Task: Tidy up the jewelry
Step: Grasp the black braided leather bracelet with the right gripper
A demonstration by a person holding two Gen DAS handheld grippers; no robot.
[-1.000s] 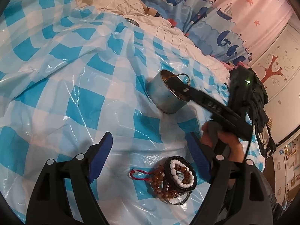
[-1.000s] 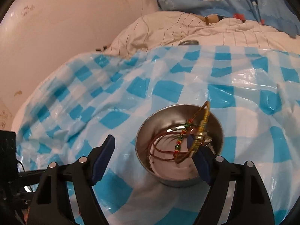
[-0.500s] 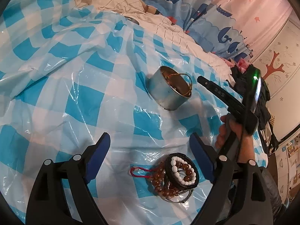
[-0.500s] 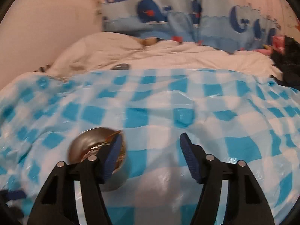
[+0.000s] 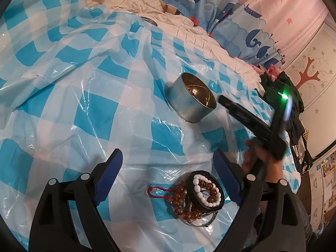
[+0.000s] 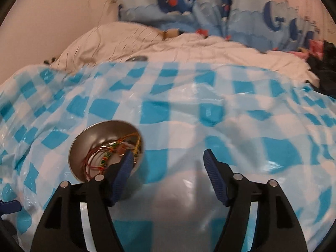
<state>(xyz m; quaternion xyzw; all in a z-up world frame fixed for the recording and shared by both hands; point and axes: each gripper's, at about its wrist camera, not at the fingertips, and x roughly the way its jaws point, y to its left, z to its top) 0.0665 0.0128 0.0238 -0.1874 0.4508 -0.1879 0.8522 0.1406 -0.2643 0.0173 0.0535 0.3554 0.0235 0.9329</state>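
Bracelets, part sorted: on a bed under a glossy blue-and-white checked plastic sheet (image 5: 88,84), a round silver metal tin (image 5: 190,101) stands upright with thin gold and red wire bangles strung with green beads (image 6: 105,157) lying inside it. Nearer the person, well apart from the tin, a heap of bracelets waits on the sheet, namely amber-brown beads with a red cord loop, a white bead string and a black braided band (image 5: 198,193). The left tongs (image 5: 168,168) hover over the sheet just short of that heap, spread wide and empty. The right tongs (image 6: 168,168) sit beside the tin, their jaws having just been opening a little, nothing between them, with one blue pad overlapping the tin's rim in the right wrist view. A person's hand (image 5: 260,163) grips the right tool's handle. Risks from here, as I judge them: the heap is tangled, so lifting one bracelet may drag the others along and spill them; the slick, wrinkled sheet may slide underneath; and a careless swing of the right tongs could tip the light tin
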